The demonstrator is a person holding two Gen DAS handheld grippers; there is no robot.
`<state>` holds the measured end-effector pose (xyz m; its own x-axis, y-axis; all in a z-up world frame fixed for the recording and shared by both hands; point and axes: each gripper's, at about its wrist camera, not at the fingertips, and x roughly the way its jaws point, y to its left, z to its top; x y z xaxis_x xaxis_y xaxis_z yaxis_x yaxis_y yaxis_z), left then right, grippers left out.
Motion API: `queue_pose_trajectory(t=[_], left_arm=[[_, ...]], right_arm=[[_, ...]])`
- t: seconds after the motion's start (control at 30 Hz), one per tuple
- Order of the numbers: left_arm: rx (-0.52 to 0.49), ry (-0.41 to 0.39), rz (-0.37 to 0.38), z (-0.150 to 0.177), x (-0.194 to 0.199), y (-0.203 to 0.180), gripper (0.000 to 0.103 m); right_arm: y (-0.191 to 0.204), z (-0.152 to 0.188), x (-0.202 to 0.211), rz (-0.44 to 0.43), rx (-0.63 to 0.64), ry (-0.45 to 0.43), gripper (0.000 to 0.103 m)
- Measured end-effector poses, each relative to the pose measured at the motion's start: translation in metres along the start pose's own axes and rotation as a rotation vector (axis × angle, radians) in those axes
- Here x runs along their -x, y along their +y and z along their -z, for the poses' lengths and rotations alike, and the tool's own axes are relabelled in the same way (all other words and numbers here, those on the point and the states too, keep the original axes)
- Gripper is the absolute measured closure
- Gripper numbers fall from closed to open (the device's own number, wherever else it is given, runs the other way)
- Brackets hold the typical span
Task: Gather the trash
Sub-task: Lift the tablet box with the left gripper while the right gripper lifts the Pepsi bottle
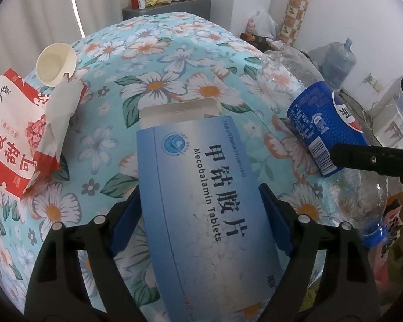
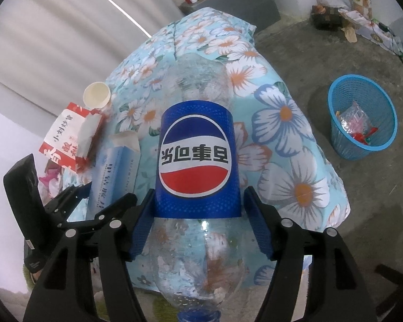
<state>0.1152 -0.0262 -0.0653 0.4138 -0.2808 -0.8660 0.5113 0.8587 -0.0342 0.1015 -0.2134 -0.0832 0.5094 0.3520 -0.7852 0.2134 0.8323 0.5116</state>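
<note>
Blue pads of the left gripper [image 1: 201,209] sit either side of the Mecobalamin tablet box [image 1: 201,201], jaws spread to about box width. Pads look pressed to both long edges, so prob clamped on it, tho contact on the near-left pad is partly hidden. Box long axis runs straight away from the cam, parallel w/ the fingers; its open end flap points to the far side of the floral-cloth table [image 1: 174,48].

Right gripper [image 2: 198,214] straddles the Pepsi bottle [image 2: 197,158] at the lower edge of the blue label. Bottle is empty, clear plastic, long axis also along the fingers, blue cap toward the cam, base pointing away. Left pad touches the label edge; right pad shows a thin gap, so I can't tell if the grip is closed on it or just about to be.

Key relation for the next move: blue mesh basket [image 2: 362,118] stands on the concrete floor, off the table's right side, well apart from both items. It's on the right gripper's side, so the bottle has the shorter trip; the box must cross over the table.

Other trash not yet handled, far-left on the cloth: paper cup [image 1: 55,65] on its side, red-white snack bag [image 1: 16,134] just beside it. Basket already holds some wrappers.
</note>
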Motion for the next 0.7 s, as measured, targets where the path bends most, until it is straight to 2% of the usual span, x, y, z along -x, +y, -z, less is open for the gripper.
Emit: queue_pose_trajectory(t=[0.57,0.7], left_arm=[[0.002,-0.016,-0.020,-0.0029,0.0032,0.0037,0.027],[0.008,-0.029,-0.025,-0.0030,0.0075,0.0051,0.027]], right_arm=[[-0.0045,0.0014,-0.0069,-0.045,-0.048,0.021,0.038],[-0.0072,0.0013,-0.0055,-0.057,-0.055,0.013,0.042]])
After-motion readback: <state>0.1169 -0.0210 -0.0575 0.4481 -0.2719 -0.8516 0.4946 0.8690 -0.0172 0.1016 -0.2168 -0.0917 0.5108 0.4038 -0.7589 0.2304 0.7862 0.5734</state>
